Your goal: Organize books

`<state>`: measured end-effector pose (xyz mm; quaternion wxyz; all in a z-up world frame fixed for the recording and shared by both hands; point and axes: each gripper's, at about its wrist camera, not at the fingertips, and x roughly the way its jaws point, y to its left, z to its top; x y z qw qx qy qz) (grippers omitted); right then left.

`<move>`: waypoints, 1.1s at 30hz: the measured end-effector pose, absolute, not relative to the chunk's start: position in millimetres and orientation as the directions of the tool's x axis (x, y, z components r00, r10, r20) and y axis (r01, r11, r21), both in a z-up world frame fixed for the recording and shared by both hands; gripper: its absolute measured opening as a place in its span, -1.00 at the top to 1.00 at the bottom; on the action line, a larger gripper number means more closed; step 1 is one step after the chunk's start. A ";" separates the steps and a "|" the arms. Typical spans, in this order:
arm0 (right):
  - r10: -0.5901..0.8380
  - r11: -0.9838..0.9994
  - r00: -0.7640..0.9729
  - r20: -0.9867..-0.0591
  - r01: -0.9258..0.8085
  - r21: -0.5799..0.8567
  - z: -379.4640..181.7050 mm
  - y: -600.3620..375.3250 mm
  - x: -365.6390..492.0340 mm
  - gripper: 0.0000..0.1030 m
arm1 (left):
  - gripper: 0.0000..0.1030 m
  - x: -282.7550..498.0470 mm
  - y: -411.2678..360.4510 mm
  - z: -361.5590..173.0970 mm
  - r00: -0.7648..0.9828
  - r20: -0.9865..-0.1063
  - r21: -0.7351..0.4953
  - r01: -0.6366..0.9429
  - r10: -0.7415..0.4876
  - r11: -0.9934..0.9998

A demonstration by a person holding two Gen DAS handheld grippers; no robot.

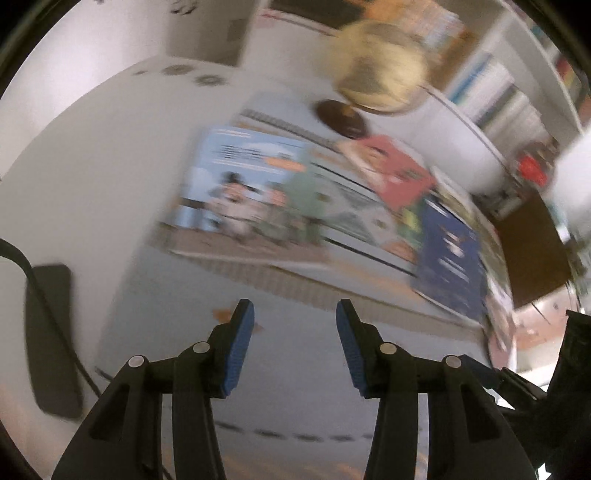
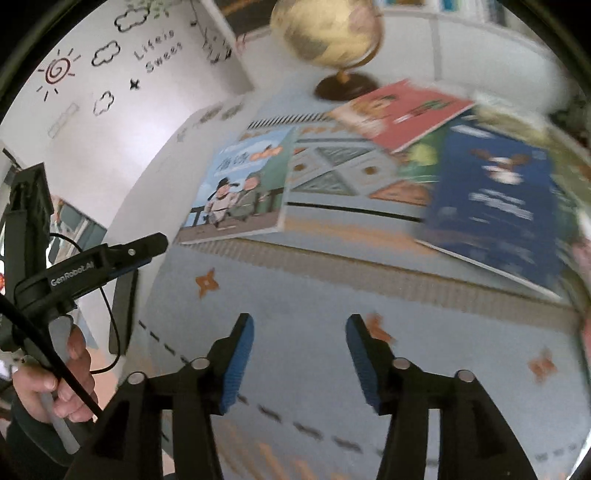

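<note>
Several books lie on a patterned mat ahead of both grippers. A light blue picture book (image 1: 236, 192) (image 2: 240, 184) lies at the left. A red book (image 1: 391, 166) (image 2: 402, 110) sits near the globe, and a dark blue book (image 1: 450, 258) (image 2: 495, 206) lies at the right, partly over a green one (image 2: 421, 155). My left gripper (image 1: 295, 308) is open over the bare mat, short of the books, with nothing between its blue pads. My right gripper (image 2: 300, 323) is open too and holds nothing. The right wrist view shows the left gripper (image 2: 159, 242) from the side, held by a hand (image 2: 55, 376).
A tan globe (image 1: 380, 70) (image 2: 328, 33) on a dark base stands behind the books. A flat black object (image 1: 51, 339) (image 2: 123, 310) with a cable lies off the mat (image 2: 295, 280) at the left. Bookshelves (image 1: 517, 92) fill the right background. A white wall with drawings (image 2: 110, 55) rises at the left.
</note>
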<state>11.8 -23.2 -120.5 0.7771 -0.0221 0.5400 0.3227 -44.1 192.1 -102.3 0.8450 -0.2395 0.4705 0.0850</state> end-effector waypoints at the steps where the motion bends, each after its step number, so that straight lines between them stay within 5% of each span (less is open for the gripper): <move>1: 0.474 0.797 0.231 -0.850 -0.524 0.302 -113.7 -35.3 4.6 -0.01 | 0.15 -46.0 177.0 -97.3 0.549 -0.831 -0.324 -0.346 -0.090 0.880; 17: 0.383 0.912 0.474 -0.793 -0.331 0.242 -62.7 -177.6 -81.3 -0.10 | -0.02 -114.1 4.9 -20.2 0.631 -0.760 -0.265 -0.082 -0.156 0.961; 19: 0.383 0.916 0.481 -0.789 -0.311 0.255 -59.0 -188.3 -85.4 -0.10 | -0.52 -121.9 -5.5 -14.3 0.634 -0.759 -0.247 -0.070 -0.148 0.967; 20: 0.377 0.920 0.491 -0.785 -0.295 0.258 -56.1 -193.6 -87.5 -0.10 | -0.59 -125.7 -8.3 -11.9 0.641 -0.754 -0.245 -0.067 -0.146 0.967; 33: 0.366 0.931 0.478 -0.798 -0.203 0.304 -61.6 -216.8 -81.0 -0.11 | -0.59 -134.6 -1.4 -16.9 0.640 -0.756 -0.258 -0.103 -0.134 0.961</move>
